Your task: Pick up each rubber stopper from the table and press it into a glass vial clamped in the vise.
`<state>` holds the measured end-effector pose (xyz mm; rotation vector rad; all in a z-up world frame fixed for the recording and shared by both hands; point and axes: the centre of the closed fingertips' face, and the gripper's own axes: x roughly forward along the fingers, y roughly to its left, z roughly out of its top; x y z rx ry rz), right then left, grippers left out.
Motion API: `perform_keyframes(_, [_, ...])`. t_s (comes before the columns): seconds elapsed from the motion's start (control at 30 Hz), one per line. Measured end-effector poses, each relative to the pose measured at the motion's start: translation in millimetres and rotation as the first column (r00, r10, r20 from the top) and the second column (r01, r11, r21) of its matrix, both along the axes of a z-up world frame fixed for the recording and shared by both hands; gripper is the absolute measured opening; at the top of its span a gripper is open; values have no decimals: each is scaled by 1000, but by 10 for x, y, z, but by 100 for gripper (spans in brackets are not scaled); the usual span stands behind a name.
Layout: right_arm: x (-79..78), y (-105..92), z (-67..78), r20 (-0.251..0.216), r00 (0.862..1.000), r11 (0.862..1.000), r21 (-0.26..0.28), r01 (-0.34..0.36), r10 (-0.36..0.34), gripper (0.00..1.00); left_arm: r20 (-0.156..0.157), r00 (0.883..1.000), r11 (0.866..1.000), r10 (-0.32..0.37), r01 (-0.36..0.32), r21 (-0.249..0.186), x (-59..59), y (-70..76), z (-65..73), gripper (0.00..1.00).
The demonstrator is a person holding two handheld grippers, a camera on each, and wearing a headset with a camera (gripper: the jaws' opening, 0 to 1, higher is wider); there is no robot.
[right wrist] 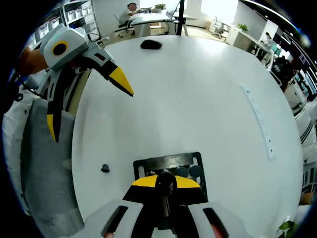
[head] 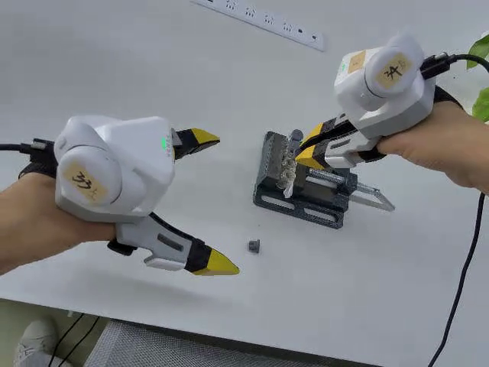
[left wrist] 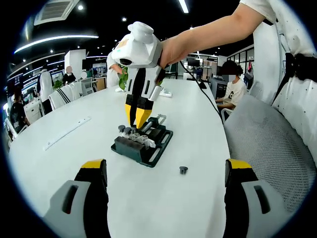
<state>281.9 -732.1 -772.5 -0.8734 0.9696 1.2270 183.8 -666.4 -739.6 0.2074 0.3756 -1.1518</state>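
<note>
The head view looks down from above and behind the fingers (head: pixel 215 264) onto the white table (head: pixel 153 61). The left gripper view sits low, facing level across the table; the vise (left wrist: pixel 142 141) lies well ahead, between its fingers. The right gripper view looks steeply down from close above, the vise just beyond its fingertips (right wrist: pixel 143 182). All three share the vise and the loose rubber stopper (head: pixel 254 245).
</note>
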Motion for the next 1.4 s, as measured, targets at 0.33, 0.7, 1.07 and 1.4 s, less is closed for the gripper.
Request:
perform_keyframes(0.33, [17, -16, -60, -5, 1000, 1000, -26, -12, 12, 6, -5, 1000, 1000, 2, -2, -12, 9, -10, -23, 99])
perform_keyframes(0.7, [16, 0, -82, -14, 1000, 999, -42, -20, 19, 5, -7, 1000, 1000, -1, 1, -18, 1, -8, -40, 99])
perform_keyframes(1.07, [15, 21, -94, -34, 999, 999, -47, -7, 5, 5, -12, 1000, 1000, -1, 1, -26, -3, -7, -44, 98])
perform_keyframes(1.4, [-2, 13, -100, -46, 999, 999, -49, -3, 1, 5, -9, 1000, 1000, -3, 3, -29, 3, -24, -33, 98])
